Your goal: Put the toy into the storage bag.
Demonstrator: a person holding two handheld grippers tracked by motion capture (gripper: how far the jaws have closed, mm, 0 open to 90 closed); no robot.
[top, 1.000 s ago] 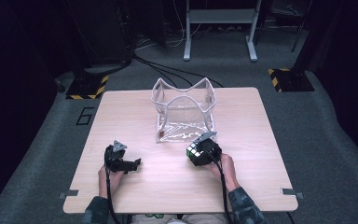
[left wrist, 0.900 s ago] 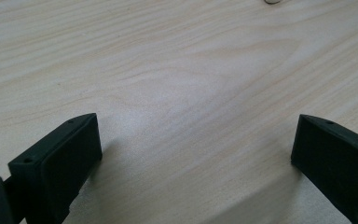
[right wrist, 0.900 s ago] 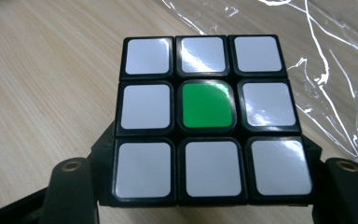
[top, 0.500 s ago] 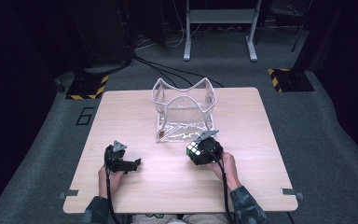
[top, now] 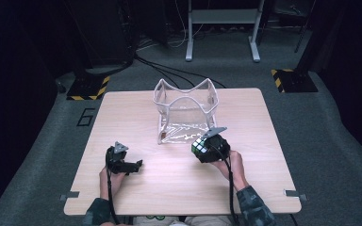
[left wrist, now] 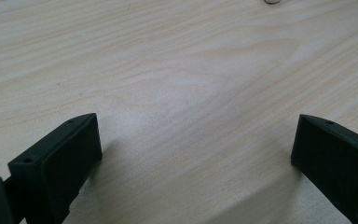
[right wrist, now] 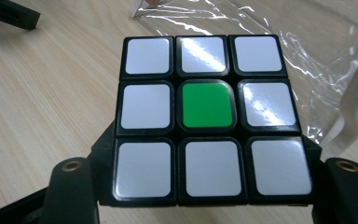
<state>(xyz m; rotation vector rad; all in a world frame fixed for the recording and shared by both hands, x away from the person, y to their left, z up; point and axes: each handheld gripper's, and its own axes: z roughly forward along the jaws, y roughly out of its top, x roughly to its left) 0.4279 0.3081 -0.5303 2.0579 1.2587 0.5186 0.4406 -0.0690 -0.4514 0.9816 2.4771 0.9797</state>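
From the high view we see a pale wood desk (top: 136, 117) on grey carpet in a dark room, black cables trailing across the floor behind it. A clear plastic container (top: 185, 110) stands at the desk's middle. Our right tongs (top: 203, 148) hold a puzzle cube (top: 201, 147) just in front of that container; our left tongs (top: 133, 165) rest near the front left.

In the left gripper view, the left tongs (left wrist: 193, 144) gape wide over bare wood grain.

In the right gripper view, the right tongs (right wrist: 205, 186) clamp the cube (right wrist: 205, 116): black frame, white tiles, one green centre, crinkled plastic (right wrist: 307, 46) behind.
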